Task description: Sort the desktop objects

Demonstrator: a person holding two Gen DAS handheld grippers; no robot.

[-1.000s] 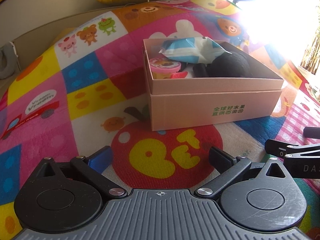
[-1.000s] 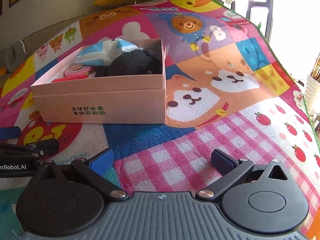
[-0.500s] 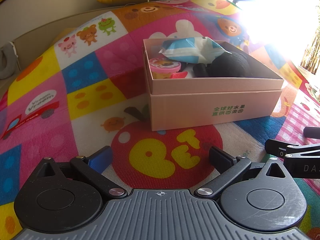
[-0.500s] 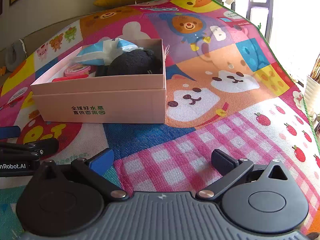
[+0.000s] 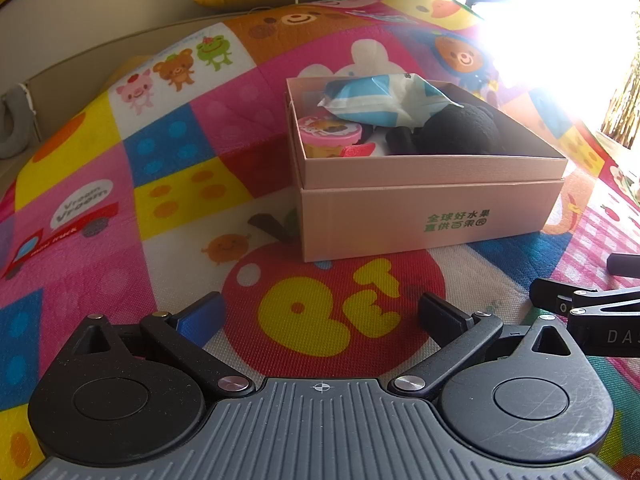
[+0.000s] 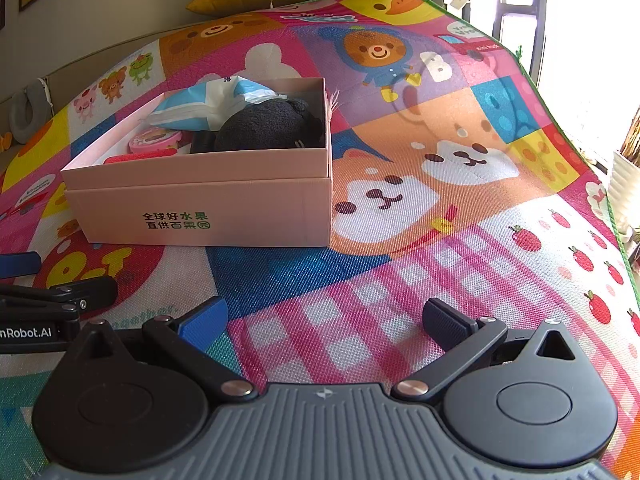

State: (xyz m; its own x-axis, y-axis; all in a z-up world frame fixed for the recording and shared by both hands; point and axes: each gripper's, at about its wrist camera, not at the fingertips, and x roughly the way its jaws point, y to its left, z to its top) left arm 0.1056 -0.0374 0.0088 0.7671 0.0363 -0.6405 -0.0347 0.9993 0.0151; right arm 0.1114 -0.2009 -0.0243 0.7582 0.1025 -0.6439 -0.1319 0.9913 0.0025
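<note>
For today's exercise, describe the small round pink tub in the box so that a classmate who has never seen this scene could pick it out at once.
Find the pink cardboard box with green print standing on the colourful cartoon play mat. Look in its left end, beside the blue-and-white packet and the black plush toy. The tub is the only round item there, with a pink rim and a picture lid.

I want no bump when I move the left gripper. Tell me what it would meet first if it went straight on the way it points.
The left gripper, open and empty, points at the pink cardboard box. Only bare play mat lies between, so its front wall would probably come first; depth is hard to judge.
</note>
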